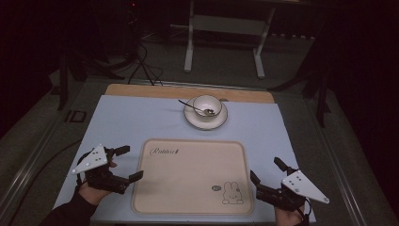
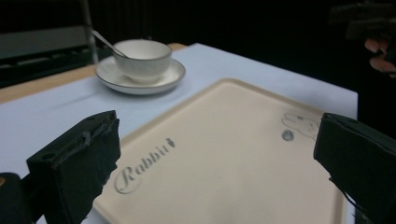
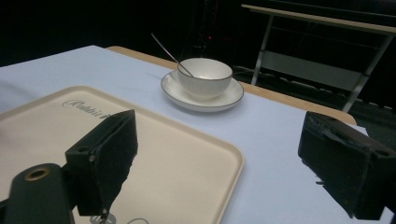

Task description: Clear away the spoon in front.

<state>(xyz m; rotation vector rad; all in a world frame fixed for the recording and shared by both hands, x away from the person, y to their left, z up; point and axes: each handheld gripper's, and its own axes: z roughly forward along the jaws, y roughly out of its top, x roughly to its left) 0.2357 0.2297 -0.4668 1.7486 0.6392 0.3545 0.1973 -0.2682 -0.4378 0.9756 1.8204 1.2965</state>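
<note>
Flanking the beige tray (image 1: 190, 176) at its near corners, left gripper (image 1: 128, 164) and right gripper (image 1: 265, 172), jaws spread wide and gripping nothing, likely readying for a two-sided lift. Sitting well beyond the tray's far edge on the pale blue mat (image 1: 122, 117): cup (image 1: 207, 106) on saucer (image 1: 205, 120), spoon (image 1: 190, 105) leaning inside.

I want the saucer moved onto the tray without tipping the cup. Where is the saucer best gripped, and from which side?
Grip the saucer at its bare near rim, coming in low from the tray side. The cup sits mid-saucer and the spoon handle sticks out back-left, so the rim facing the person looks clearest. The right gripper, jaws open, seems well placed.
</note>
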